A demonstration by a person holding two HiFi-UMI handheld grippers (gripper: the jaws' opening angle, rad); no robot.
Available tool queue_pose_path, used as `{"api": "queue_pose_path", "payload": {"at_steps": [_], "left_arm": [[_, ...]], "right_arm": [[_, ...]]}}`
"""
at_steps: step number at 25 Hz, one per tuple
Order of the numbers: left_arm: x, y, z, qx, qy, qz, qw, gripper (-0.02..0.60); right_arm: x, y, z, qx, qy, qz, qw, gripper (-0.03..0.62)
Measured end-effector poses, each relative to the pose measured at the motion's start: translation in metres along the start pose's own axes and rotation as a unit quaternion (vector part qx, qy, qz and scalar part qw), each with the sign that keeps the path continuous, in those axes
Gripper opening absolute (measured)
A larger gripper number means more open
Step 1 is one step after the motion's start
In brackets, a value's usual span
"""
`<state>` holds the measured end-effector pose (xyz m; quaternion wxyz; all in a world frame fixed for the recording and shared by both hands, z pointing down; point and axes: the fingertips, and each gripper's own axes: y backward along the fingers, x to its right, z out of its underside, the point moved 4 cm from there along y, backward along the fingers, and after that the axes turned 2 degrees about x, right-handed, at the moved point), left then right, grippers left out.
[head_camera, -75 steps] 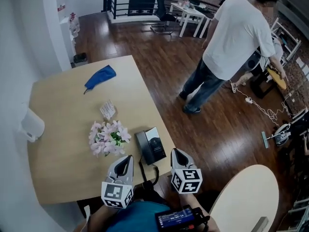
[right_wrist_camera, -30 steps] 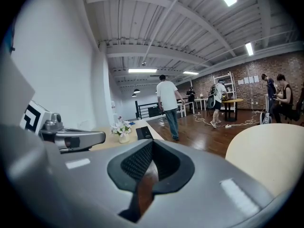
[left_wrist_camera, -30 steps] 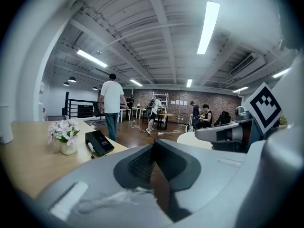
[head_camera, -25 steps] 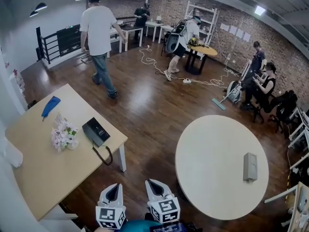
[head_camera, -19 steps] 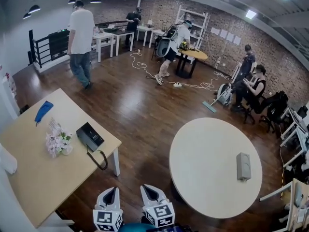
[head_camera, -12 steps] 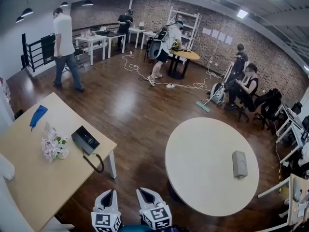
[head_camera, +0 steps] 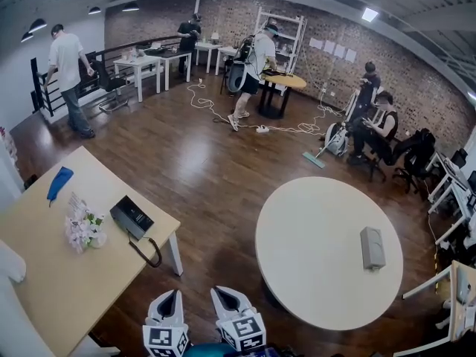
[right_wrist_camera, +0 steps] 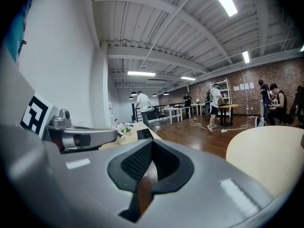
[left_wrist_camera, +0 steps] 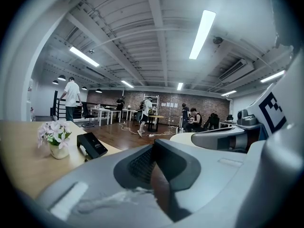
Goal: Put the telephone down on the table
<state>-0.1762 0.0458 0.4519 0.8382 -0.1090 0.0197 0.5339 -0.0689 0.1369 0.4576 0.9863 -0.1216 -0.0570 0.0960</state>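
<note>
**Standing clear: phone down, both grippers empty**

Judging from how things lie, the placing is done. The phone (head_camera: 132, 216) sits on the table (head_camera: 44, 274) at the left, close to its right edge and just right of the flowers (head_camera: 82, 227). The left gripper (head_camera: 166, 303) and right gripper (head_camera: 225, 297) hang side by side at the near edge of the head view, well apart from the phone. In each gripper view the two pads meet with nothing between them, so both are closed and hold nothing.

What remains is to finish cleanly. The cord (head_camera: 146, 251) loops off the table's edge beside the leg, and a snag there could drag the phone toward the drop. It is best to keep both grippers away from that loop. If the phone needs any correction, nudge it further left onto the table rather than pull on the cord.

Several things cannot be read. The phone is small in every view, so I cannot tell whether the handset is seated in its cradle. The lower bodies of both grippers are cut off at the near edge, and the hands holding them do not show. A grey box (head_camera: 372, 248) lies on the round table (head_camera: 312, 274) at the right, and I cannot tell what it is.
</note>
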Motion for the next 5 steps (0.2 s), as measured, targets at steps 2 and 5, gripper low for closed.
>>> {"api": "queue_pose_path", "payload": {"at_steps": [2,5], "left_arm": [[0.0009,-0.0005,0.0005,-0.002,-0.002,0.0,1.0,0.012],[0.003,-0.0012,0.001,-0.007,-0.01,0.004,0.9999,0.012]], "right_arm": [[0.001,-0.0006,0.0004,-0.001,-0.001,-0.003,1.0,-0.011],[0.0026,-0.0008,0.0003,0.0,-0.001,-0.007,1.0,-0.011]]}}
